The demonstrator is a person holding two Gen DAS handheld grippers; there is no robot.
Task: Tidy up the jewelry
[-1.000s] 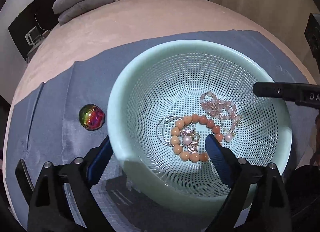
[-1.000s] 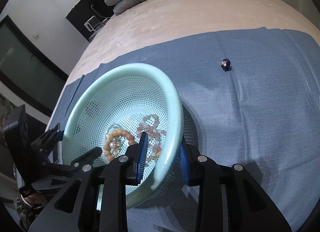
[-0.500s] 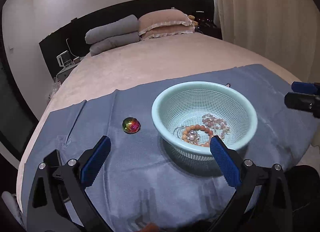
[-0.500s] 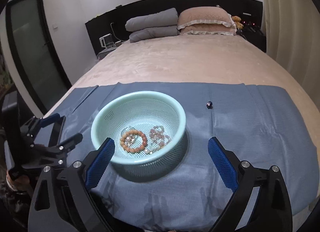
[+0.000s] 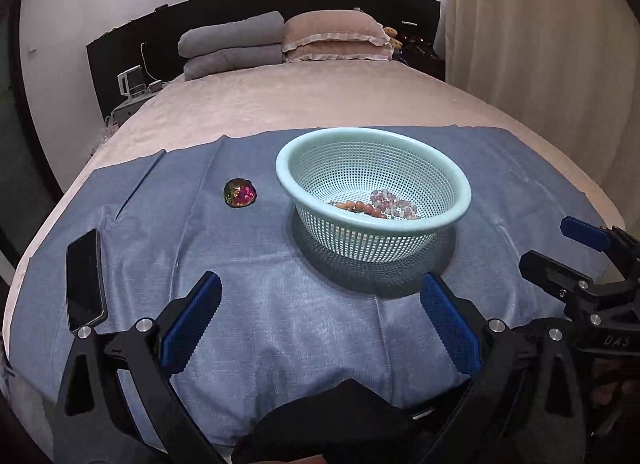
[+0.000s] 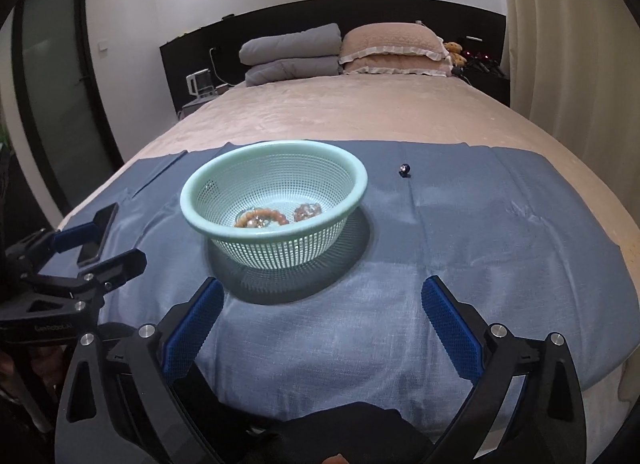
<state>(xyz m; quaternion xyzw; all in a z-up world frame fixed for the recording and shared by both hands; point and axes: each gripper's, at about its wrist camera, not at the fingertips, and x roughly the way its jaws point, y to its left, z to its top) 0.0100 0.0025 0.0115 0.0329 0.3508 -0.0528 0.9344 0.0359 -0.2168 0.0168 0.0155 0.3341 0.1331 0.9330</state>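
Both grippers, left gripper wide open and empty, right gripper still opening and empty, hover near the cloth's front edge; bracelets lie in the basket, mid-cloth.

A beige bed with stacked pillows against a black headboard, cream curtains alongside

1. Mint mesh basket stands upright on the blue cloth.
2. Inside the basket: an orange bead bracelet and a pinkish one.
3. Iridescent ball lies left of the basket.
4. Small dark trinket, perhaps a ring, lies to the basket's right.
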